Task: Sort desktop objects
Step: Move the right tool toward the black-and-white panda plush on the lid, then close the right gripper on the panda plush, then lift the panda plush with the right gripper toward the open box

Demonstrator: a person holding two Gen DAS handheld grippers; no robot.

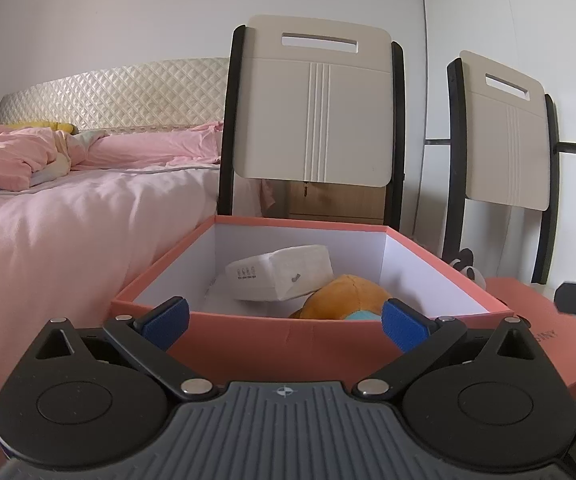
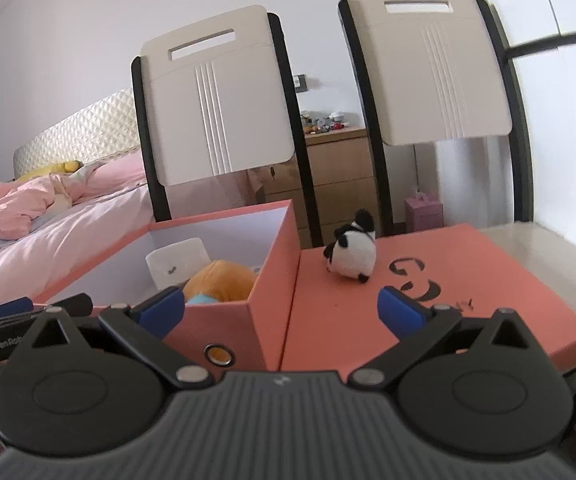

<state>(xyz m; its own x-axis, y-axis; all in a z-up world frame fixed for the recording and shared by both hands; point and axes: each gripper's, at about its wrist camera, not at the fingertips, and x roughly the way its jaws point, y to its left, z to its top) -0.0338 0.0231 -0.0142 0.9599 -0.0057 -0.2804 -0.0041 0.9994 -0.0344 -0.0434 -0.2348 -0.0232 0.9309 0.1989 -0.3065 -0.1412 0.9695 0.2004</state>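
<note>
In the left wrist view, the left gripper (image 1: 283,322) has its two blue-padded fingers (image 1: 166,322) spread wide and holds nothing. It faces the near wall of the open salmon-pink cardboard box with a white inside (image 1: 288,342). Inside the box, at about 12 o'clock from the gripper, a white soft pack of paper tissues (image 1: 281,274) lies tilted, and just at its 4 o'clock sits an orange plush toy with a light blue part (image 1: 344,298); the two seem to touch, but the view is not clear there. At 3 o'clock lies the flat salmon-pink box lid (image 1: 548,344). Two cream folding chair backs with black frames (image 1: 312,104) stand behind the box, and a bed with pink bedding (image 1: 67,208) is at 9 o'clock.

In the right wrist view, the right gripper (image 2: 281,312) is also wide open and empty. A small black-and-white panda plush (image 2: 352,254) rests on the lid (image 2: 488,280), at 1 o'clock from the gripper and just beside the box (image 2: 223,320), which is at 11 o'clock.
</note>
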